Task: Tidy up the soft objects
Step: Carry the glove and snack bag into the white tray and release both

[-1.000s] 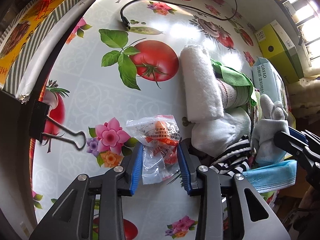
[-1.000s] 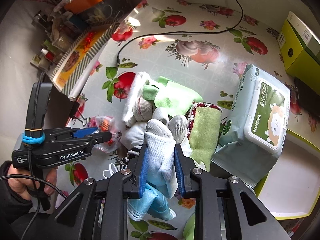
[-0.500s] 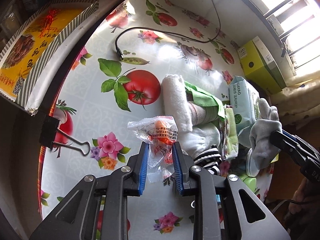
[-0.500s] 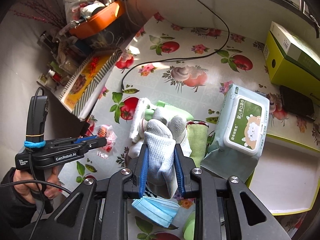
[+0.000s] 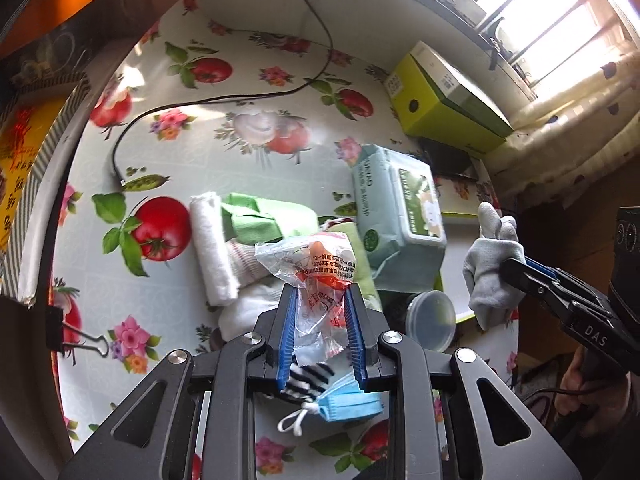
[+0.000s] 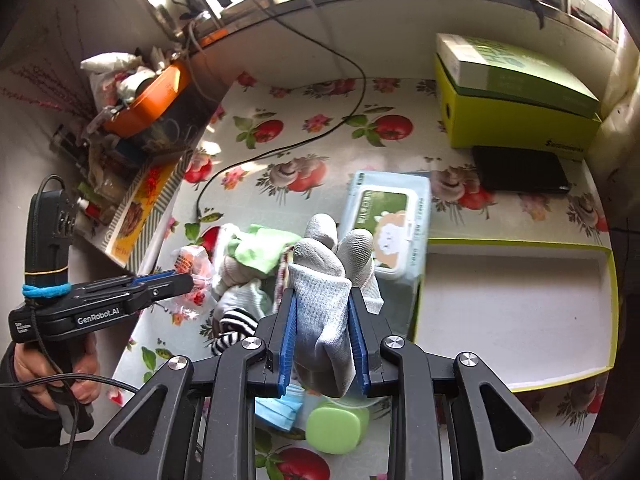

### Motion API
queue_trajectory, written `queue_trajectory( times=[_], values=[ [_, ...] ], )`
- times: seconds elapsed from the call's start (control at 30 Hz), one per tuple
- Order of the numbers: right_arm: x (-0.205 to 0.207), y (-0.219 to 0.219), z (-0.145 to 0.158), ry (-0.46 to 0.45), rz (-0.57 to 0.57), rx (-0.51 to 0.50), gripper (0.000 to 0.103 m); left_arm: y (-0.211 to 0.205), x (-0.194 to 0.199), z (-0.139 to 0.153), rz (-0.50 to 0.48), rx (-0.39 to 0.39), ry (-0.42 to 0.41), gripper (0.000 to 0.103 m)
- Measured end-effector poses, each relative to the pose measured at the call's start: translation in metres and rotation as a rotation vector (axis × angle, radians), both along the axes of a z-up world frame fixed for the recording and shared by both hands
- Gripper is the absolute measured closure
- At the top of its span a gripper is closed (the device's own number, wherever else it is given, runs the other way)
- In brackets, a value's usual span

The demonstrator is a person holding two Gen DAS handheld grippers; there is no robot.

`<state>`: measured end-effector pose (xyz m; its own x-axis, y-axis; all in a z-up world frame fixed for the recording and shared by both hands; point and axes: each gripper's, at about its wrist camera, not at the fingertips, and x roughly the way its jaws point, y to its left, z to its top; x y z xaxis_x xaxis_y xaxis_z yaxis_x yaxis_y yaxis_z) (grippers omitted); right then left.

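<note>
Both grippers are higher off the table than a second ago; the plastic bag (image 5: pixel 316 280) that lay on the tablecloth (image 5: pixel 168 288) between the left gripper's (image 5: pixel 321 332) spread pads is now off it and pinched. Left jaws were closing earlier in that second, and the blue pads now press on the bag's crumpled lower half. Bag is clear film with red-orange print; its upper part sticks out beyond the fingertips, its tail hangs back between the fingers.

Right gripper (image 6: pixel 322 340) is clamped on a grey glove (image 6: pixel 328 304), same grip as before. Cuff sits between the pads, the glove's fingers stand up past the tips. In the left view the glove hangs in the air at the right, above the table's edge.

Below the left gripper, on the table: rolled white towel (image 5: pixel 210 248), green cloth (image 5: pixel 260 216) touching it on the right, white knit gloves (image 5: pixel 248 264) under the bag, striped sock (image 5: pixel 312 380) and blue face mask (image 5: pixel 348 402) just behind the pads. Wet-wipes pack (image 5: pixel 396 216) lies beside the pile, to its right. Clear round lid (image 5: pixel 434 320) near the pack's lower corner.

Right view: white tray with a yellow-green rim (image 6: pixel 516 308) right of the wipes pack, touching it. Green soap-shaped block (image 6: pixel 336 428) under the right gripper. A hand (image 6: pixel 52 372) holds the left gripper's handle at the left edge.
</note>
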<state>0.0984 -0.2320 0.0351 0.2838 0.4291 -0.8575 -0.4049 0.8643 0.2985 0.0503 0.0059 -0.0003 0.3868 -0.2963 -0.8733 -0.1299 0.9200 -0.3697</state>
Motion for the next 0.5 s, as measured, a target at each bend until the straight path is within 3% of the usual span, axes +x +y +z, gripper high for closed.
queue_trajectory(
  times=[0.23, 0.5],
  values=[
    [0.016, -0.056, -0.015, 0.020, -0.120, -0.017, 0.080, -0.058, 0.033, 0.015, -0.138, 0.006, -0.032, 0.078],
    [0.022, -0.086, -0.051, 0.088, -0.172, -0.031, 0.080, -0.119, 0.067, 0.017, -0.281, 0.026, -0.041, 0.078]
  ],
)
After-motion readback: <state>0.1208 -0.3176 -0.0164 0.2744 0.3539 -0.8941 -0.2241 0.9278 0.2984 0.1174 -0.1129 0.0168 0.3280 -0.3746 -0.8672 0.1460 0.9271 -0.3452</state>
